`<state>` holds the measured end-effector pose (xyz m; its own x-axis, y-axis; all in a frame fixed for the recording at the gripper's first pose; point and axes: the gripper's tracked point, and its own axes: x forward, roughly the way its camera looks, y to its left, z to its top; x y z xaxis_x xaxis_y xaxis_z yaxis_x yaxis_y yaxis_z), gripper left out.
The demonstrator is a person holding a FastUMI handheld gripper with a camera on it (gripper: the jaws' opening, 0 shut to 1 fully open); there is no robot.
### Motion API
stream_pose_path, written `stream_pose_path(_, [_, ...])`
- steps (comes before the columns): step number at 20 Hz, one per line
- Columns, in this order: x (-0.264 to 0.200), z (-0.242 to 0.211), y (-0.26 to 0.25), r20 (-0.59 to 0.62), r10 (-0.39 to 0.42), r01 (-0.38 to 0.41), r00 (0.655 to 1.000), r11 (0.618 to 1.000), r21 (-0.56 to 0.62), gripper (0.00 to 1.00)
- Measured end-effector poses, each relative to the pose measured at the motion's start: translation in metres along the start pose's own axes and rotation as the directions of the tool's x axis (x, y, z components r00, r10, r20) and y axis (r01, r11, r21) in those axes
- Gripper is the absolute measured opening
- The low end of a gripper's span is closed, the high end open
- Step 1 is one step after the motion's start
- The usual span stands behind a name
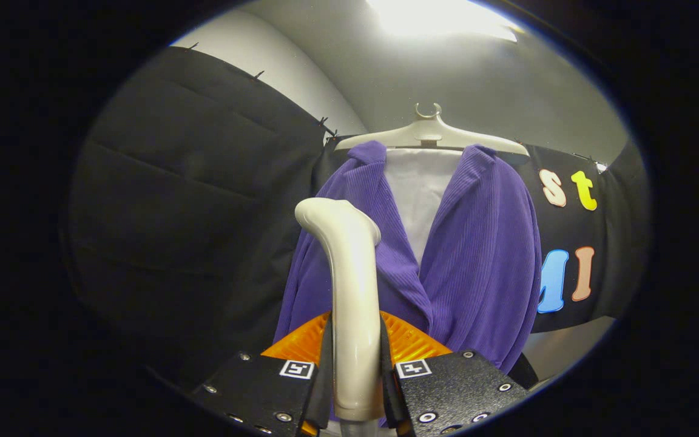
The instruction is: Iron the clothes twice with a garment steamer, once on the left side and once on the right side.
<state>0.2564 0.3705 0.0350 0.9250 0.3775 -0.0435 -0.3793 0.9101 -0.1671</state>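
A purple ribbed garment (477, 255) hangs over a white inner layer (419, 194) on a pale hanger (431, 135) ahead of me. My gripper (355, 352) is shut on the cream handle of the garment steamer (349, 291), which stands upright between the fingers. The steamer's curved head (331, 215) rises in front of the garment's left side, at about chest height. Whether the head touches the cloth I cannot tell.
Black cloth walls (192, 194) close the booth on the left and behind the garment. A bright ceiling light (434, 15) shines overhead. A pale floor strip (568, 349) shows beneath the right wall cloth.
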Motion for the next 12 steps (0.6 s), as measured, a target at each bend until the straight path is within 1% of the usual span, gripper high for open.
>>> stream_pose_path(5, [-0.013, -0.03, 0.004, -0.036, 0.019, -0.02, 0.999, 1.0, -0.011, 0.35])
stream_pose_path(7, [-0.016, -0.049, 0.007, -0.089, 0.03, -0.031, 0.996, 0.999, -0.01, 0.35])
stream_pose_path(9, [-0.022, -0.061, 0.009, -0.099, 0.038, -0.04, 0.994, 0.999, -0.016, 0.35])
stream_pose_path(12, [-0.036, -0.082, 0.01, -0.133, 0.042, -0.042, 0.99, 0.999, 0.006, 0.35])
